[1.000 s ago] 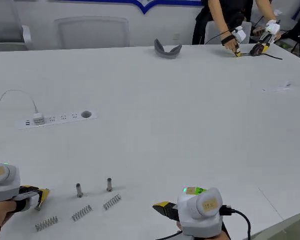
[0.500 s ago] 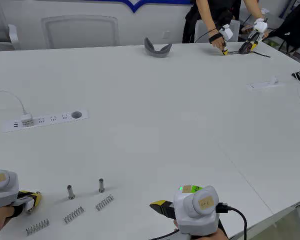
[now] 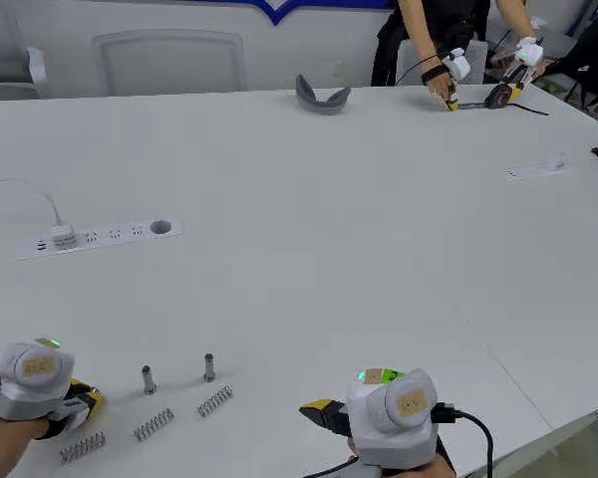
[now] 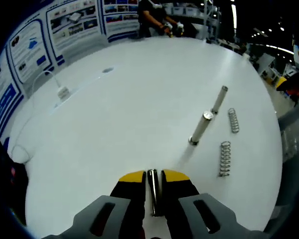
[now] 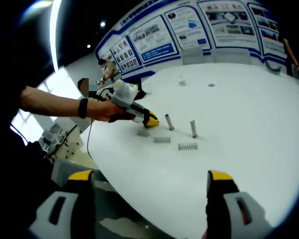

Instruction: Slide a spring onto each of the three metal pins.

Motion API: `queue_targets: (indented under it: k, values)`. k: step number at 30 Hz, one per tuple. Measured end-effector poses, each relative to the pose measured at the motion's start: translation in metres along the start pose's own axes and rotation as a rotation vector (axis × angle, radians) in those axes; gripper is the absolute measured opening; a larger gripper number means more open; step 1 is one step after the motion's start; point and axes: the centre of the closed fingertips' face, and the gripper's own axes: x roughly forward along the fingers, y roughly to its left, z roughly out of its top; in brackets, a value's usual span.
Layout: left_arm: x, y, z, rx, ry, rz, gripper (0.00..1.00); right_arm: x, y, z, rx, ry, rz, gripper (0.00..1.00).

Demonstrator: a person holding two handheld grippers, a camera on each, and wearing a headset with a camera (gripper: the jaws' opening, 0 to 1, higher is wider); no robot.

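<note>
Two metal pins (image 3: 149, 378) (image 3: 209, 366) stand upright near the front edge of the white table (image 3: 309, 229). Three springs (image 3: 83, 447) (image 3: 153, 424) (image 3: 215, 400) lie flat just in front of them. My left gripper (image 3: 88, 402) rests left of the pins, shut on a third metal pin (image 4: 152, 191) that lies lengthwise between its yellow tips. In the left gripper view the standing pins (image 4: 199, 128) (image 4: 219, 98) rise ahead on the right, beside two springs (image 4: 225, 158) (image 4: 232, 120). My right gripper (image 3: 316, 411) is right of the springs; its own view shows the right gripper (image 5: 149, 179) open with nothing between its jaws.
A white power strip (image 3: 100, 239) with a plugged-in cable lies at the left. A grey curved object (image 3: 322, 97) sits at the far edge. Another person (image 3: 448, 40) works with grippers at the far right corner. The table's front edge is close to both grippers.
My left gripper has rolled in the hand and edged slightly toward the pins, still shut on its pin. The right gripper has stayed put. The head camera shifted.
</note>
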Motion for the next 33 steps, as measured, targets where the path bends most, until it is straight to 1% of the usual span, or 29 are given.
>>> queue_targets:
  k: [1,3,5,7,9,11,12,14,20,33]
  values:
    - [0.001,0.002,-0.001,-0.001,0.001,0.004,0.09,0.0,0.0,0.0,-0.001,0.001,-0.001,0.95]
    - [0.003,0.005,-0.001,-0.029,0.0,0.004,0.08,0.0,0.0,-0.002,0.001,0.005,-0.002,0.95]
    - [0.005,0.006,-0.002,-0.028,0.014,0.002,0.08,-0.001,0.001,-0.002,0.002,0.006,-0.003,0.95]
    - [0.005,0.007,-0.002,-0.046,0.023,-0.01,0.08,-0.002,0.0,-0.003,0.005,0.005,-0.005,0.95]
    - [0.002,0.009,0.004,-0.08,-0.006,-0.008,0.08,-0.002,0.0,-0.004,0.008,0.007,-0.003,0.95]
    - [-0.001,0.011,0.006,-0.089,-0.014,-0.003,0.08,-0.002,-0.001,-0.005,0.005,0.011,-0.004,0.95]
    - [-0.003,0.013,0.009,-0.103,-0.028,0.003,0.08,-0.002,-0.001,-0.005,0.004,0.011,-0.004,0.95]
    - [-0.007,0.016,0.011,-0.12,-0.041,0.008,0.07,-0.002,-0.002,-0.004,0.008,0.006,-0.004,0.95]
    - [-0.015,0.017,0.013,-0.124,-0.057,0.014,0.07,0.001,-0.001,-0.003,0.004,0.007,0.003,0.95]
    - [-0.029,0.008,0.011,-0.119,-0.071,0.022,0.07,0.003,0.0,-0.004,0.0,0.013,0.009,0.95]
